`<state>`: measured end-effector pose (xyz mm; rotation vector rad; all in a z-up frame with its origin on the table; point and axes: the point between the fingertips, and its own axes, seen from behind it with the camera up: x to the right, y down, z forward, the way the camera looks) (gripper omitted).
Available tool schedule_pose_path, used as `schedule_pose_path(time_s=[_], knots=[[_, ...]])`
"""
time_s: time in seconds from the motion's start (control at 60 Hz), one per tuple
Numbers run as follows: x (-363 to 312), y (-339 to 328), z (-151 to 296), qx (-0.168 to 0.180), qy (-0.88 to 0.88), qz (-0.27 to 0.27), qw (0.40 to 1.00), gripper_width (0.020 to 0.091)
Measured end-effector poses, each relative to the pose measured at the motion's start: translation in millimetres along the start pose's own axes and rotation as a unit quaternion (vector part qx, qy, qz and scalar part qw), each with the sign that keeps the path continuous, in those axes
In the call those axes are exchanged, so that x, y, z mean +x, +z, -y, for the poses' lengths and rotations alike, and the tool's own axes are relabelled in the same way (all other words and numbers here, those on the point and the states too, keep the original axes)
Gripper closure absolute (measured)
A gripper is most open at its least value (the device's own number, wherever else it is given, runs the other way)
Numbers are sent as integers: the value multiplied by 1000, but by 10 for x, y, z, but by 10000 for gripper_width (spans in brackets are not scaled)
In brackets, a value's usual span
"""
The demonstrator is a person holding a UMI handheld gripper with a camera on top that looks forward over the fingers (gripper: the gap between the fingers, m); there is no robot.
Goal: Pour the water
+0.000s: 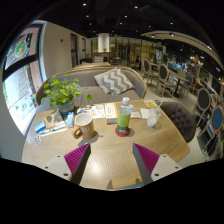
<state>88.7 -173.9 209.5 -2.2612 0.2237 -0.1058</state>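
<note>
Wooden table [150, 140] — one green cup [123, 120] | one mug [84, 125] | claw [110, 158] wide open — empty

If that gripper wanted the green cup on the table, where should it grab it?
Probably around the mid-body of the green cup, coming straight in from the near table edge. It stands upright just beyond the open gripper, with bare tabletop between them.

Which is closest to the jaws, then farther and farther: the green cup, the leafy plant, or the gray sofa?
1. Green cup on its coaster, just ahead of the open gripper, on the wooden table.
2. Green leafy potted plant, at the table's far left.
3. Gray sofa with the zigzag cushion, beyond the table.
</note>
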Motion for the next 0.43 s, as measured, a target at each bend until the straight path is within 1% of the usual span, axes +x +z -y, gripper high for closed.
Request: schedule_pose_path(time_s=[0.067, 0.233, 0.333, 0.433], knots=[[-99, -265, -103, 5, 1, 4, 1000, 254], [-131, -647, -300, 4, -4, -11, 1000, 250], [-116, -767, -301, 17, -3, -15, 1000, 253], [-97, -821, -314, 18, -8, -16, 1000, 251]])
